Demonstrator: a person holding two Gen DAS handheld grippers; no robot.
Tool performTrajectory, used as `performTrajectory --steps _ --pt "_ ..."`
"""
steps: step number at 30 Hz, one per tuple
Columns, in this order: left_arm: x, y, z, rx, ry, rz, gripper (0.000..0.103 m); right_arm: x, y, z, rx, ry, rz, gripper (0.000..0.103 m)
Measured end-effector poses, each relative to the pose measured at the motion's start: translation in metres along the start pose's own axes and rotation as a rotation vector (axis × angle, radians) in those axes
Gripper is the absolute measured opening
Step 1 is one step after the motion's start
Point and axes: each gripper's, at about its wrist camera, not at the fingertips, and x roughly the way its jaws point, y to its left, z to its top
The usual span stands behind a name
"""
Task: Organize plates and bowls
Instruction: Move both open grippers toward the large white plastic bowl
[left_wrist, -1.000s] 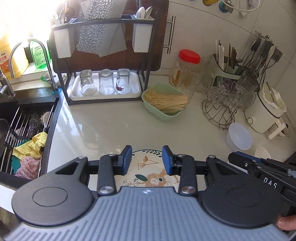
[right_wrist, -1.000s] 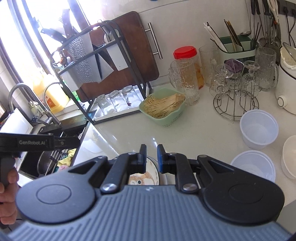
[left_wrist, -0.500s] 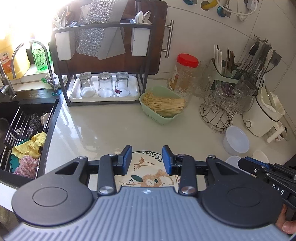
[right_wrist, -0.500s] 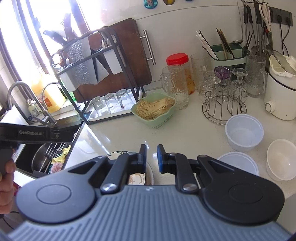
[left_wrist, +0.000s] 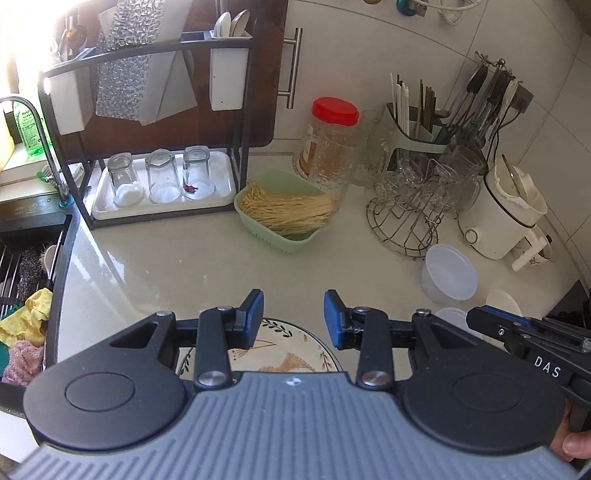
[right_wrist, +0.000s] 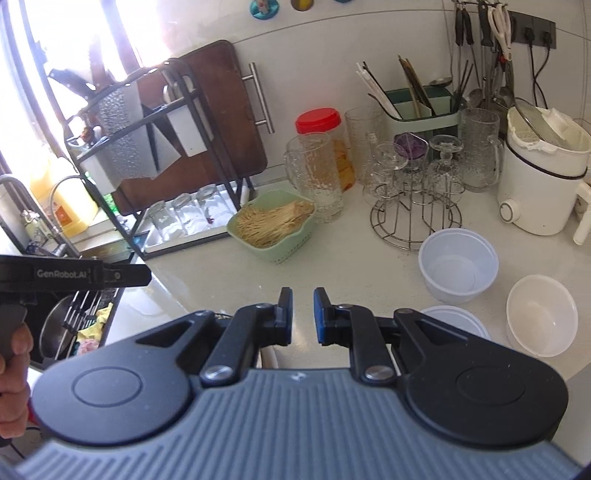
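While left view shows patterned plate (left_wrist: 280, 350), right view shows white bowl (right_wrist: 541, 320)

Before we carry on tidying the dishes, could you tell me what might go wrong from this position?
1. The patterned plate lies near the counter's front edge under the left gripper; a careless nudge could push it off.
2. The empty plastic bowl and white bowl beside the right gripper look light and could tip if brushed.
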Motion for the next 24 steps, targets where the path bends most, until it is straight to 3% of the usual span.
performTrajectory --steps 9,16,24 --pt "0.014 -0.035 -0.003 0.060 0.025 -0.030 0.041 -0.004 -0.024 -0.001 0.024 -0.014 -0.034 0.016" --pt "0.030 -0.074 -0.041 -0.031 0.035 -0.036 0.041 -0.010 -0.060 -0.011 -0.058 -0.001 -0.016 0.016" --pt "0.050 -0.113 -0.071 -0.071 0.044 -0.029 0.041 -0.011 -0.101 -0.028 -0.084 0.003 -0.036 0.016"
